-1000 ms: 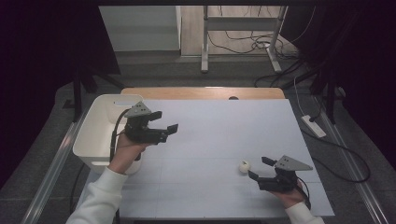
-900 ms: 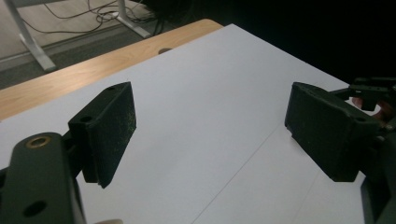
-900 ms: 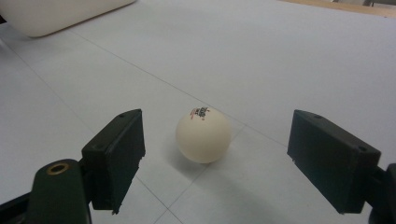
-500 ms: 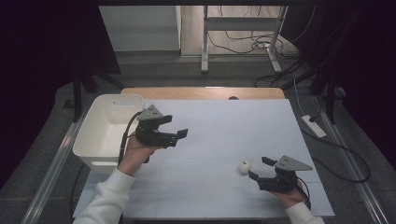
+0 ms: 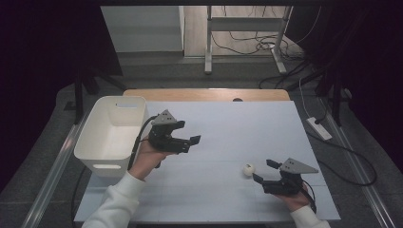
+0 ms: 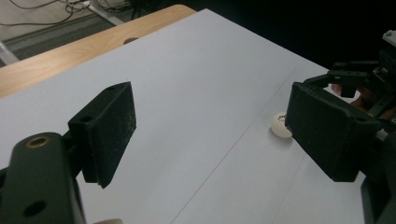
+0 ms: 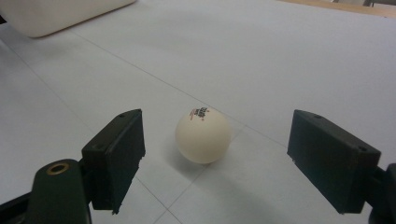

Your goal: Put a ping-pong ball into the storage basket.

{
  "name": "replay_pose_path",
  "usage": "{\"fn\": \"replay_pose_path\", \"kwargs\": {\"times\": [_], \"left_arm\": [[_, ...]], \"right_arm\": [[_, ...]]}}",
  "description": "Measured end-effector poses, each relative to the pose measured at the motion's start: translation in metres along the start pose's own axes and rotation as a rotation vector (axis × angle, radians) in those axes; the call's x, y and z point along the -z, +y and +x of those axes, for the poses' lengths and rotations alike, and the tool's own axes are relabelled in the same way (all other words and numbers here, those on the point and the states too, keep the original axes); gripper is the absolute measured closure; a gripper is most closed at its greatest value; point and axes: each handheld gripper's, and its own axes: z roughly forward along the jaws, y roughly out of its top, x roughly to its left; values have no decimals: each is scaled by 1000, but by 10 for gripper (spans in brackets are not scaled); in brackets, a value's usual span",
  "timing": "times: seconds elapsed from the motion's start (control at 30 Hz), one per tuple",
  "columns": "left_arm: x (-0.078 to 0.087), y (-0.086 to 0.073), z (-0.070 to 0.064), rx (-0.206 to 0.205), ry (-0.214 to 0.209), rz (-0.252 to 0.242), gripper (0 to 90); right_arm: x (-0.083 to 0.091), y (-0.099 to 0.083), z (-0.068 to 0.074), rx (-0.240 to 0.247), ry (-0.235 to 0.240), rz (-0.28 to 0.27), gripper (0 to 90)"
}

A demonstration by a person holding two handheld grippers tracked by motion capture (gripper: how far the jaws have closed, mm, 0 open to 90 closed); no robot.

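My right gripper [image 5: 263, 172] sat low at the near right of the white table [image 5: 237, 123], its jaws spread wide and empty, with the white ball [image 5: 248, 169] resting on the surface just ahead of them, level with the gap and touching neither pad. My left gripper [image 5: 187, 134] hung above the table just right of the white bin [image 5: 112, 133], its jaws also wide apart and holding nothing. From its own view the ball [image 6: 280, 126] lay well off, beside my other gripper.

a lab or test room, by the look of it. a bench [image 5: 223, 123] under white sheeting stands between dark curtains [image 5: 52, 52]. loose cables [image 5: 247, 42] trail over the bare floor at twelve o'clock.
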Motion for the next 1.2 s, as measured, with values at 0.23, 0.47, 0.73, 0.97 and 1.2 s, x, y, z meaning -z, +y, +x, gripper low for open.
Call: {"fn": "replay_pose_path", "kwargs": {"times": [0.23, 0.47, 0.73, 0.97, 1.2], "left_arm": [[-9, 0, -3, 7, -19, 13, 176], [-20, 0, -7, -5, -36, 26, 177], [-26, -1, -12, -11, -44, 32, 178], [-33, -3, -15, -7, -51, 39, 179], [-44, -5, -20, -22, -67, 71, 178]], "right_arm": [[-1, 1, -1, -10, 2, -3, 187], [-1, 2, -1, -14, 0, -10, 188], [-1, 3, 0, -8, 4, -10, 188], [-4, 4, -2, -6, 11, -15, 188], [-6, 5, -2, -3, 16, -18, 188]]}}
